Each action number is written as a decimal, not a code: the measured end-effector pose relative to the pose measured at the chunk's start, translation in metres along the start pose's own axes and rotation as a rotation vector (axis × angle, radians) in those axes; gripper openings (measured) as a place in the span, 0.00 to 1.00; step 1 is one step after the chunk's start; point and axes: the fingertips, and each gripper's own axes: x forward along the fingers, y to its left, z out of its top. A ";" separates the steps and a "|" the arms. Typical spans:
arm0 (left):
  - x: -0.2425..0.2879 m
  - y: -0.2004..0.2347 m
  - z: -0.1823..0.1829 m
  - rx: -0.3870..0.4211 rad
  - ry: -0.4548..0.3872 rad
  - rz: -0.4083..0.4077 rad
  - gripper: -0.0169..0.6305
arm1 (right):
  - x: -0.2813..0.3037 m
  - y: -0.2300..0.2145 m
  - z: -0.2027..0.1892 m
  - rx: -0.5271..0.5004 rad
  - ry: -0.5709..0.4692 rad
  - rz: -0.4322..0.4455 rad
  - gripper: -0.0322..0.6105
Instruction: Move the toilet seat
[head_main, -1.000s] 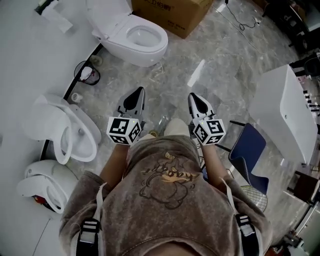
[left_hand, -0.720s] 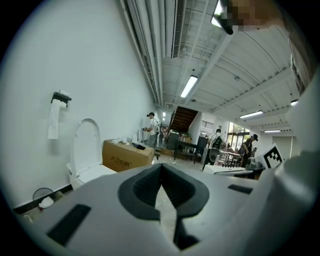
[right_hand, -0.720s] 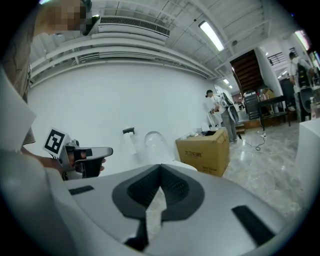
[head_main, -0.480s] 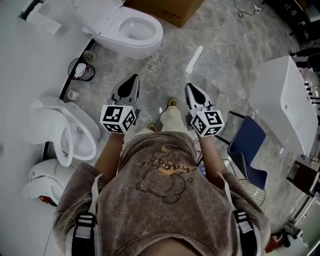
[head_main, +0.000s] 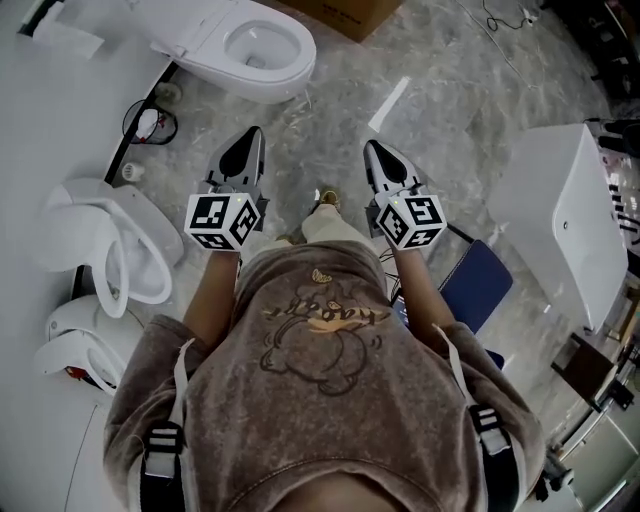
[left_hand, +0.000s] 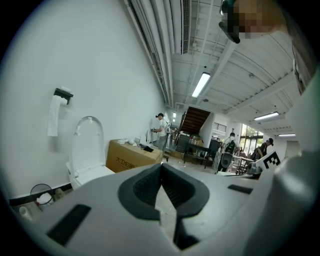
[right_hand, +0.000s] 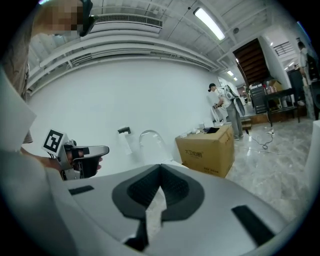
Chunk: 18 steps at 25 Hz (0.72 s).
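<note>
**Shut fingers, a raised seat, and a narrow lane in**

My main worry is the toilet (head_main: 258, 48) at the top of the frame, left of centre. Its toilet seat (left_hand: 86, 145) seems to stand upright against the wall, well ahead of both grippers. A careless push could let it fall hard onto the bowl. The left gripper (head_main: 250, 140) and right gripper (head_main: 374, 152) each have their fingers pressed together with nothing between them. I judge they must open before any grip, because nudging glossy plastic with shut tips invites a slip.

For room, the marble floor (head_main: 330, 110) lies open down the middle of the frame. A white unit (head_main: 560, 200) walls off the right edge, and spare toilets (head_main: 125, 250) line the left. A cardboard box (head_main: 345, 12) sits just beside the toilet at the top edge. A blue chair (head_main: 475, 285) stands at centre right. A small wire bin (head_main: 145, 122) near the toilet's base could catch a foot.
</note>
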 end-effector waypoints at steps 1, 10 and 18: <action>0.006 -0.002 0.002 -0.005 -0.007 0.017 0.04 | 0.004 -0.006 0.004 -0.003 0.005 0.017 0.05; 0.036 0.003 0.012 -0.035 -0.067 0.127 0.04 | 0.048 -0.035 0.028 -0.068 0.051 0.127 0.05; 0.083 0.051 0.019 -0.055 -0.057 0.144 0.04 | 0.117 -0.045 0.037 -0.060 0.087 0.150 0.05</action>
